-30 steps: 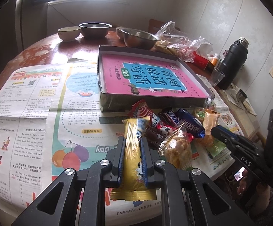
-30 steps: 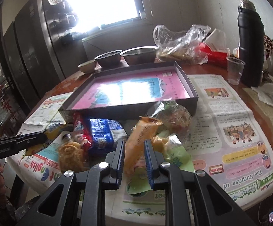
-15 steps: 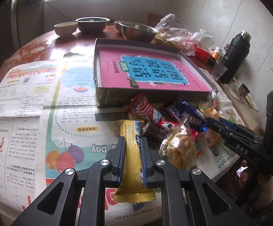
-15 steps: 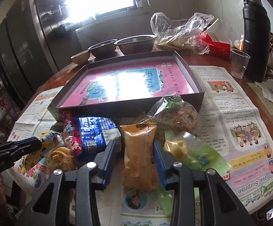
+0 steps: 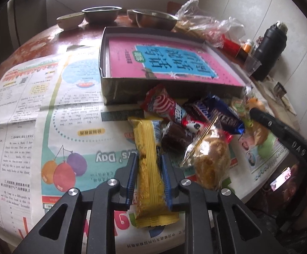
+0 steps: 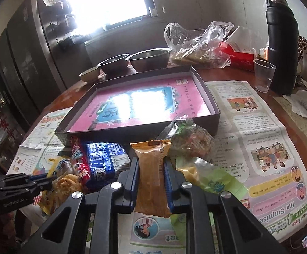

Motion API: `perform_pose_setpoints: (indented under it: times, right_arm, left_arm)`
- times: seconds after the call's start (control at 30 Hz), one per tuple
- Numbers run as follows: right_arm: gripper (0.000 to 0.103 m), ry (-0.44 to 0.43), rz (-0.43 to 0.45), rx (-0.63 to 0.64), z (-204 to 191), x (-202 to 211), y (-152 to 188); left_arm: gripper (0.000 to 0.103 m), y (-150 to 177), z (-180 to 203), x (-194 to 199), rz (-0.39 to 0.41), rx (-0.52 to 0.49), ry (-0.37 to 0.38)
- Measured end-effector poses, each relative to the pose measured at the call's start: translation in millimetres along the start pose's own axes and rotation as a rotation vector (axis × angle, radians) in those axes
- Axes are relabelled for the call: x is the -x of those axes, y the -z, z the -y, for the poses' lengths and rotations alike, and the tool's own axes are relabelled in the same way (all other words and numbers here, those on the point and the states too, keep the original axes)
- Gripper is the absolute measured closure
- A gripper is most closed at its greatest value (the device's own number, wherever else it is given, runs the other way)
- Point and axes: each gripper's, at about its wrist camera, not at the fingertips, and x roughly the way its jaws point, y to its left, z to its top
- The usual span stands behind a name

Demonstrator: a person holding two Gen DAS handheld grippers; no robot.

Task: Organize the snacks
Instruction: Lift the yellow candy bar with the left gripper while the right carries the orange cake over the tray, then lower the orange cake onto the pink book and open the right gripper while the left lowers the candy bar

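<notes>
Both tongs are down among the snack pile at the near edge of the surface [image 5: 36, 42]. Left tongs [image 5: 148, 177] have the yellow wafer bar [image 5: 148, 165] lying lengthwise between the blue pads; the jaws are opening, and I can see a thin gap on each side, so the pads no longer press the wrapper. Its far end reaches out ahead of the tongs onto the newspaper [image 5: 72, 131], and its near end sticks out back between the arms.

Right tongs [image 6: 151, 177] are closed tight on the orange snack packet [image 6: 151, 169], pads squeezing both long edges, with the crimped top of the packet pointing away from the tongs.

Just to the right of the left tongs sits a clear bag of fried snack [image 5: 210, 160], touching a dark brown wrapped piece [image 5: 174, 137]. Ahead of those lie a red swirl packet [image 5: 164, 105] and a dark blue bar [image 5: 225, 114]. To the left of the right tongs is a blue packet [image 6: 104, 158]; to their right a light green packet [image 6: 214, 182], and just ahead on the right a clear bag with mixed pieces [image 6: 191, 137].

Beyond the whole pile, ahead of both tongs, stands the shallow dark tray [image 6: 214, 110] with a pink book [image 5: 174, 63] lying flat in it. No snacks are in it yet. Farther off are metal bowls [image 6: 149, 59] and, off to the right, a black flask [image 6: 282, 53].
</notes>
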Motion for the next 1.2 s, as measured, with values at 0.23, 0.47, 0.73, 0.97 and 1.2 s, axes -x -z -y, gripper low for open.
perform_pose_setpoints:
  times: [0.23, 0.47, 0.73, 0.97, 1.2]
  right_arm:
    - [0.081, -0.018, 0.025, 0.001, -1.2, 4.4, -5.4]
    - [0.081, -0.031, 0.062, -0.009, 4.4, 10.6, -18.0]
    - [0.081, -0.030, 0.112, -0.028, 10.6, 10.1, -40.7]
    - [0.081, -0.036, 0.156, -0.043, 15.2, 3.7, -67.6]
    - [0.081, -0.039, 0.176, -0.051, 20.6, -8.8, -89.7]
  left_arm:
    - [0.090, -2.7, -4.5, 2.9, 0.032, 0.023, 0.003]
    - [0.090, -17.4, -14.5, 24.3, 0.092, 0.048, 0.012]
    - [0.090, -54.1, -20.7, 43.5, 0.195, 0.082, 0.020]
    - [0.090, -89.1, -16.8, 33.8, 0.231, 0.105, 0.032]
    - [0.090, -111.8, -8.4, 16.1, 0.232, 0.116, 0.033]
